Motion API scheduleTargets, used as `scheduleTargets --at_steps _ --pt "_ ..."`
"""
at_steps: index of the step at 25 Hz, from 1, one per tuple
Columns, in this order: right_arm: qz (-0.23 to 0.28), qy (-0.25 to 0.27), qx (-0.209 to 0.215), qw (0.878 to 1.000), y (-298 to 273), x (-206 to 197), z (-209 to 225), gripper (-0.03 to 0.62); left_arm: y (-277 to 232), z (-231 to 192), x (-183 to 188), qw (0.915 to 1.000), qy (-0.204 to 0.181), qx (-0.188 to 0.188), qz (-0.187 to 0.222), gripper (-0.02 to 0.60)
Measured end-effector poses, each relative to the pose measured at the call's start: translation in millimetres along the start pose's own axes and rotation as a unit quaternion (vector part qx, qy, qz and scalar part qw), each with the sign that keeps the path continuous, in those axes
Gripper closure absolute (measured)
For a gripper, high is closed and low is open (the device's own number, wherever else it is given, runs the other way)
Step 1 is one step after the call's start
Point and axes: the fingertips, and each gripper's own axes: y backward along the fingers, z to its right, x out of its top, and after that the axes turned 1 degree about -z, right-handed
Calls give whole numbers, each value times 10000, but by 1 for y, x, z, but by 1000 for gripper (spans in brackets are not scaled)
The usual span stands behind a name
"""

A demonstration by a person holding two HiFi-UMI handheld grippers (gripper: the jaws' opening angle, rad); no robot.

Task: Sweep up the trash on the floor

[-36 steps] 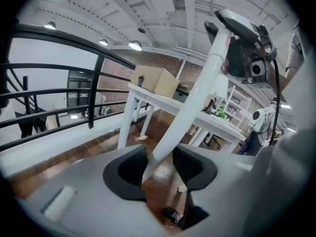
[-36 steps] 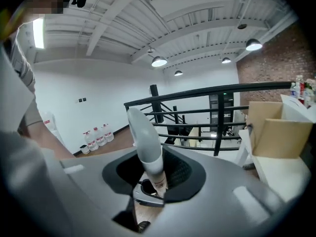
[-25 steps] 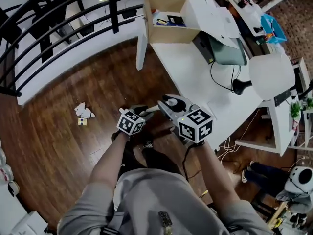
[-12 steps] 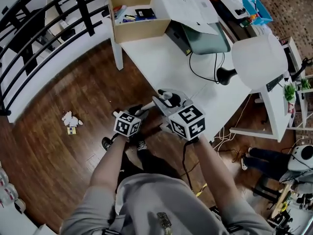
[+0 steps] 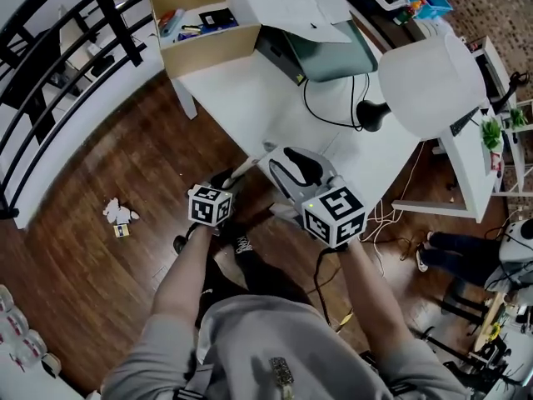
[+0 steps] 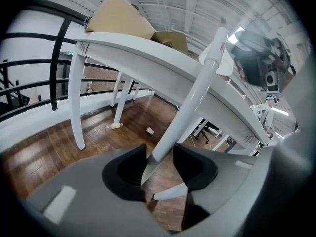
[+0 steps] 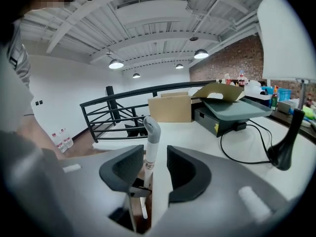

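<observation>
Head view: the trash (image 5: 117,213) is lying on the floor (image 5: 75,223), well left. Left gripper view: the left gripper (image 6: 159,151) is straddling a white handle (image 6: 197,95), jaws spread. Right gripper view: the right gripper (image 7: 154,151), jaws just opening, is flanking a grey-capped handle (image 7: 150,132) that, unpinched, could topple.

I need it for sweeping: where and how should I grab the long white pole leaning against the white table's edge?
Probably the long white pole on its straight round shaft, below where it rests on the white table's edge. Come from the floor side, jaws across the shaft: the table blocks the far side.
</observation>
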Motion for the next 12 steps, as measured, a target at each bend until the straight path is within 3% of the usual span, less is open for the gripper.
scheduleTargets --at_steps 5,8,12 --pt "-161 74 115 9998 25 -21 -19 454 11 1 -4 9999 -3 -90 -76 318" --pt "-381 134 433 9982 29 -37 -37 493 32 3 -4 9995 287 -99 48 326" --pt "-614 220 872 9941 37 -50 -63 540 81 20 -6 9971 658 51 385 387"
